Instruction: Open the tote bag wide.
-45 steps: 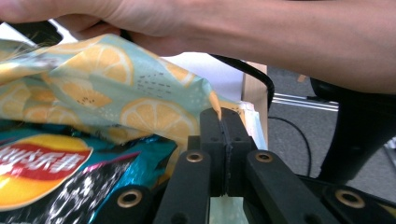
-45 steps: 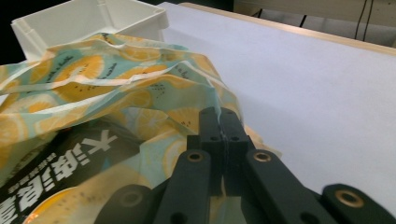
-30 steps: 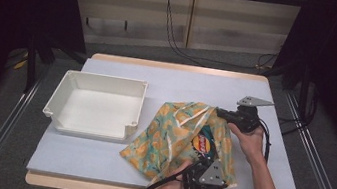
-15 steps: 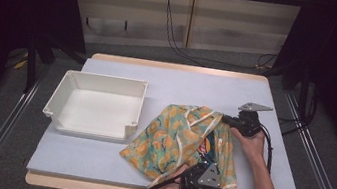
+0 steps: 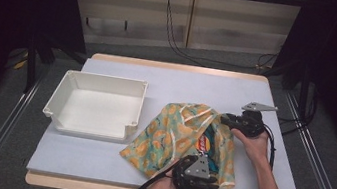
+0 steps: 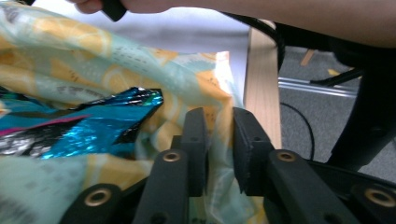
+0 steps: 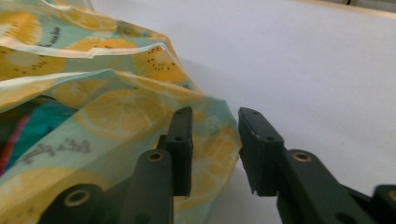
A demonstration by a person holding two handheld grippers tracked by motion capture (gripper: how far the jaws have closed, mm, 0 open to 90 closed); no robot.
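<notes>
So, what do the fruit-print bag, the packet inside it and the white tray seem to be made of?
The fruit-print bag looks like thin, soft plastic film or coated cloth: it creases, folds limply and shines slightly. The packet seems to be metallised foil: mirror-like blue glints and sharp crinkles. The white tray looks like rigid moulded plastic with a matte finish and ribs along its rim.

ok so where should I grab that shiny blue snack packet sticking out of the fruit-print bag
Probably the snack packet at its crimped end poking from the bag, coming in through the bag's open mouth from the person's side. That flat, thin edge suits two jaws; the rest lies under the fabric.
</notes>
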